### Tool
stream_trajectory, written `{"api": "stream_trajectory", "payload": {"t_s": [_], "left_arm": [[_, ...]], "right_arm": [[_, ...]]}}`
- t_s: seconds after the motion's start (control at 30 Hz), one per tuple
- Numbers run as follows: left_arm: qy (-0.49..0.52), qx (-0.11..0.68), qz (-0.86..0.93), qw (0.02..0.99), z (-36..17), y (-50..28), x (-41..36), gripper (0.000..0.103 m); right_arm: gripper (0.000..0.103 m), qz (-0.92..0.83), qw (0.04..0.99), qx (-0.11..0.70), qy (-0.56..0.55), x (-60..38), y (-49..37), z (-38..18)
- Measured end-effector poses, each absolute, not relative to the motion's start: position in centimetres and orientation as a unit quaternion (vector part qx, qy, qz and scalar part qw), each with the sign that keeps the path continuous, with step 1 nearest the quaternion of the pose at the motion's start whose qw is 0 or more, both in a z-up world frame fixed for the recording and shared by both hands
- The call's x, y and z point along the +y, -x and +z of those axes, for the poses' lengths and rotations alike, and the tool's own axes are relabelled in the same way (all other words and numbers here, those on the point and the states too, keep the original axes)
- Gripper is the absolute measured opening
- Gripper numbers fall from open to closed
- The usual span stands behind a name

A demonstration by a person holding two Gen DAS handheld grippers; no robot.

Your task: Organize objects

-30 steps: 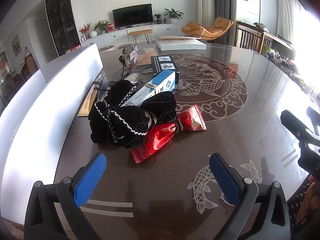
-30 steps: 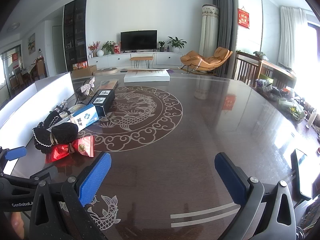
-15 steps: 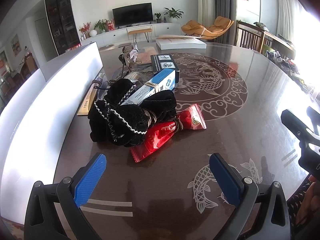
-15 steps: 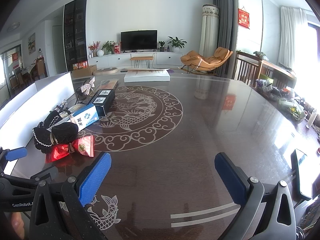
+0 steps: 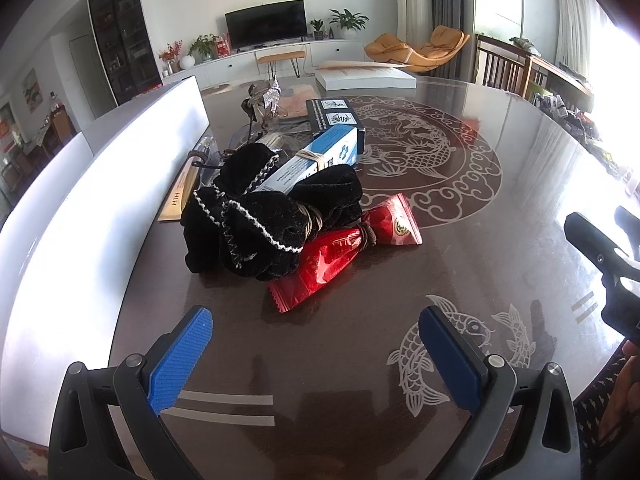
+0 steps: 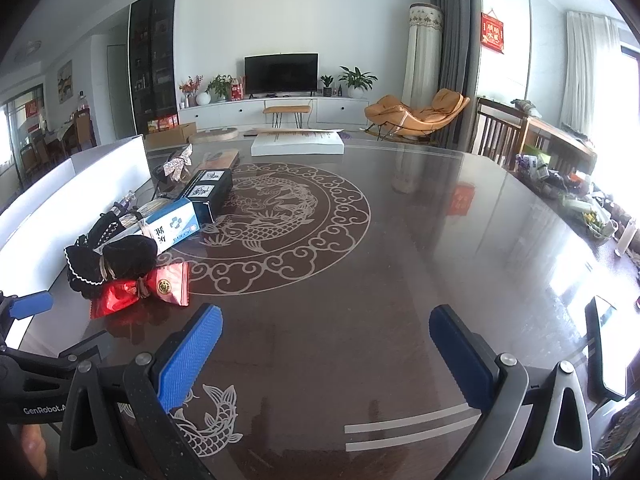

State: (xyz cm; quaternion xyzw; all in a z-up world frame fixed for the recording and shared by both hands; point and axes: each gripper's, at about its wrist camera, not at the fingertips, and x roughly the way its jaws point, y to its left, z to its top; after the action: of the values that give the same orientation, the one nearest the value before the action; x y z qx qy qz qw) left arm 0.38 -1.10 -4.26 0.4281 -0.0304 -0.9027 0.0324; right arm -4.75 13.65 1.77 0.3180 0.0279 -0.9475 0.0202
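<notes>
In the left wrist view, the black velvet pouch (image 5: 256, 224), soft with white zigzag trim, sits at centre frame, above the wide-open, empty left gripper (image 5: 316, 354). Touching its right, the glossy red packet (image 5: 340, 252) runs lower left to upper right. The blue-and-white box (image 5: 316, 156) angles to the upper right. In the right wrist view, the right gripper (image 6: 326, 358) gapes empty over the dark glossy table (image 6: 400, 280), the pile at its upper left.

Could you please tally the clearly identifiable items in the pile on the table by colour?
Red: 1, the red foil packet
Black fabric: 1, the black velvet bundle
Blue and white: 1, the blue-and-white box
Dark: 1, the dark box
Total: 4; smaller items behind them are too cluttered to count.
</notes>
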Motion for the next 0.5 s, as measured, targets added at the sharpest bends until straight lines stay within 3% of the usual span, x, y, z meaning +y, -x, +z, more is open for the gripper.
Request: {"api": "stream_trajectory", "payload": {"t_s": [0.5], "left_arm": [[-0.464,-0.026,-0.884,0.04,-5.9,-0.1,-2.3,0.103]], "right_arm": [[0.103,-0.91,0.008,0.0,-0.415,15.3,7.2,-1.9]]}}
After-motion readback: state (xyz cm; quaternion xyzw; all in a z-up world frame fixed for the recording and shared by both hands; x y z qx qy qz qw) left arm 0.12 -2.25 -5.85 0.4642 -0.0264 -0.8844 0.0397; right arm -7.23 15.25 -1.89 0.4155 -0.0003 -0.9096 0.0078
